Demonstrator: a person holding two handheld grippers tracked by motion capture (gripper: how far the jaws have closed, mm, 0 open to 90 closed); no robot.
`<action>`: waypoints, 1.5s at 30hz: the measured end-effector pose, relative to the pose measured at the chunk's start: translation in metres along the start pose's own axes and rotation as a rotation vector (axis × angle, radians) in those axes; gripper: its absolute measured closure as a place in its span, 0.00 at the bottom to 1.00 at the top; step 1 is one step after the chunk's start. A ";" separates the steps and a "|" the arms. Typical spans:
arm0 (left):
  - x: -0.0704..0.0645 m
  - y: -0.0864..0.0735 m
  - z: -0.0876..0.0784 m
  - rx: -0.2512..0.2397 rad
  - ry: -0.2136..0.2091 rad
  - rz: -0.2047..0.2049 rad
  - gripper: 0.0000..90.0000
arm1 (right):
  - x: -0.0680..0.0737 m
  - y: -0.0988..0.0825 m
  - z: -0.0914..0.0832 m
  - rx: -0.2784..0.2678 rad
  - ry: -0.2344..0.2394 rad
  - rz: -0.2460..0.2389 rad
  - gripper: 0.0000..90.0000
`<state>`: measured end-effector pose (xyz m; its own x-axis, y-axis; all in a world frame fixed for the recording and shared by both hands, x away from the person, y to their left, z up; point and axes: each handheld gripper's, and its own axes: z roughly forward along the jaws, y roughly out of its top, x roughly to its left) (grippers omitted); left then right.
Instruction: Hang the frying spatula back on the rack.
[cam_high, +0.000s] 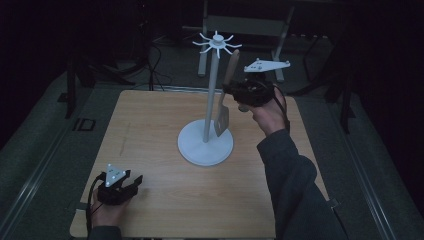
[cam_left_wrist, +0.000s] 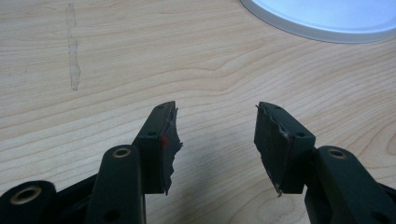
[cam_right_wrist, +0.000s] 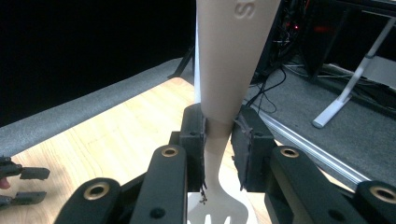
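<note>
Counts: two grippers, one spatula, one white rack, one wooden worktop (cam_high: 150, 210).

Near left: left gripper (cam_high: 131, 184) held low over the near-left corner of the worktop, hand (cam_high: 105, 214) behind it. In the left gripper view its jaws stand wide apart with bare wood grain between them, gripping nothing, touching nothing that can be seen. Far edge of that view catches the rim of the rack's round base (cam_left_wrist: 327, 21), well apart from the jaws. A faint pale streak (cam_left_wrist: 73, 70) marks the wood at left.

Middle: white rack (cam_high: 211, 90), a round base (cam_high: 192, 145) on the worktop centre, thin upright pole, top ring of short curved hooks (cam_high: 216, 43).

Right, farther: right gripper (cam_high: 234, 91) raised above the worktop just right of the pole, the person's right hand (cam_high: 267, 116) and dark sleeve (cam_high: 295, 185) behind it. Jaws closed tight on the spatula (cam_high: 225, 102) at the narrow neck between handle and blade. Spatula hangs near upright, beige handle up beside the hooks, slotted blade down, just right of the pole above the base. Cannot tell whether the handle touches a hook. Right gripper view: handle (cam_right_wrist: 233, 56) rises between the two pads, slotted blade (cam_right_wrist: 219, 212) below them.

Far: dark floor, cables and table legs beyond the worktop.
</note>
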<state>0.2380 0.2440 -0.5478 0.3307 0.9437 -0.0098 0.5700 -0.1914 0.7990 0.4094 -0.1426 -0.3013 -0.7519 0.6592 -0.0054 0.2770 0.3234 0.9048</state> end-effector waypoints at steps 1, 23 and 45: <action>0.000 0.000 0.000 0.000 0.000 0.000 0.55 | 0.000 0.000 0.001 0.001 0.001 0.000 0.83; 0.000 0.000 0.000 0.002 0.001 0.001 0.55 | 0.003 0.003 0.018 0.024 -0.019 0.019 0.83; -0.001 0.000 0.001 0.004 0.001 0.008 0.55 | 0.003 -0.015 0.008 0.000 -0.087 0.033 0.21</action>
<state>0.2385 0.2430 -0.5481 0.3349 0.9423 -0.0030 0.5703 -0.2001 0.7967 0.4077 -0.1401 -0.3178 -0.6879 0.7257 -0.0128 0.3004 0.3006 0.9052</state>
